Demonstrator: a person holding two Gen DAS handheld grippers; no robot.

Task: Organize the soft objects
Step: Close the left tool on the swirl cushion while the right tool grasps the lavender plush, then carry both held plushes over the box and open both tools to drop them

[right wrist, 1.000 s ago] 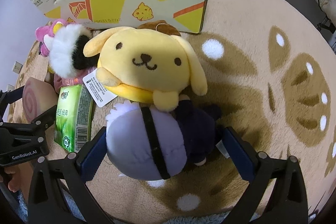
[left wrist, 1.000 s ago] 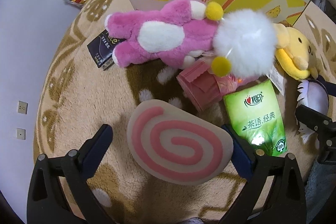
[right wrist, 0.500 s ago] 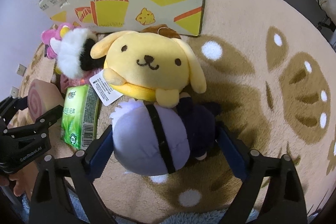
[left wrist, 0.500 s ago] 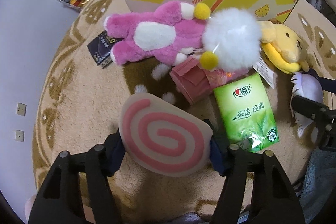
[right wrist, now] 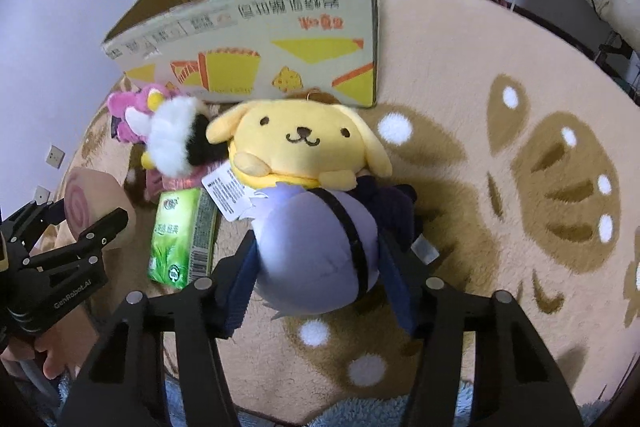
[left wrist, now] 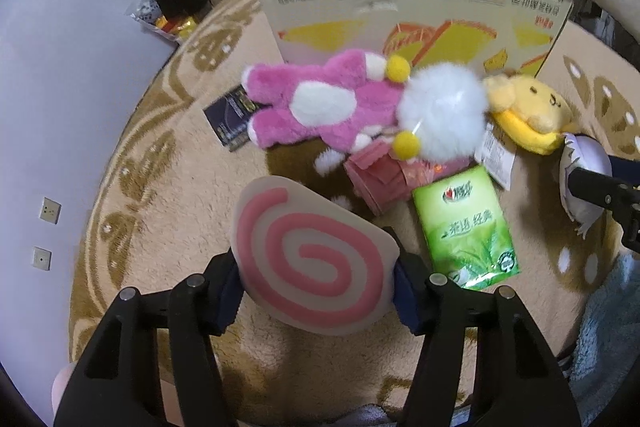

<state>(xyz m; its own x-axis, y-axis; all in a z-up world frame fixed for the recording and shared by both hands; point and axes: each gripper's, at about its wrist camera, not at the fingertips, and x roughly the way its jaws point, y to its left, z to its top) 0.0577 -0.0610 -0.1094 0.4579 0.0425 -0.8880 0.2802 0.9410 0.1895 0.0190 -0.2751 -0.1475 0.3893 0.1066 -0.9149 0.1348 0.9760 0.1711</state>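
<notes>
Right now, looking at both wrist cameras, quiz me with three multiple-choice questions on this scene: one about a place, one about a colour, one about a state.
1. Where is the green tissue pack?
A. inside the cardboard box
B. on the rug
C. on a shelf

2. What colour is the swirl on the round swirl cushion?
A. pink
B. blue
C. green

3. What sits between the right gripper fingers?
A. nothing
B. the yellow dog plush
C. the lavender round plush

Answers:
1 B, it lies flat on the beige patterned rug.
2 A, a pink spiral on pale fabric.
3 C, both fingers press its sides.
</notes>
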